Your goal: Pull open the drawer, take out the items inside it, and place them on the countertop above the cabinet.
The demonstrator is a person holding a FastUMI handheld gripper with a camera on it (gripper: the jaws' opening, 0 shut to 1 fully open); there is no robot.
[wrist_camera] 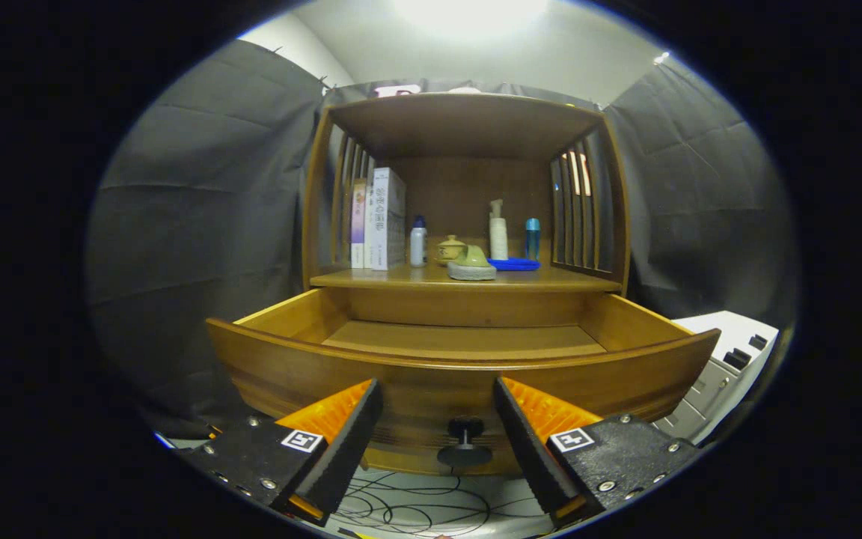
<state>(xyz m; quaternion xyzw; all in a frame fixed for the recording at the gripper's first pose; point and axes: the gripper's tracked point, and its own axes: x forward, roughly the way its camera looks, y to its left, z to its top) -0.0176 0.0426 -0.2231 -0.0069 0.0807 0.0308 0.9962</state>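
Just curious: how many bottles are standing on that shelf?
3: a white bottle beside the books, a pump bottle and a blue bottle behind the blue tray.

Dark cloth walls, bright ceiling light — cables on floor.

Loose cables on floor, perhaps a white cabinet alongside

A wooden cabinet stands with its drawer pulled out. On its countertop stand upright books at the left, a white bottle, a small lidded pot, a green-topped sponge, apparently, a pale pump bottle, and a blue bottle behind a blue dish.

The gripper hangs spread before the drawer front.
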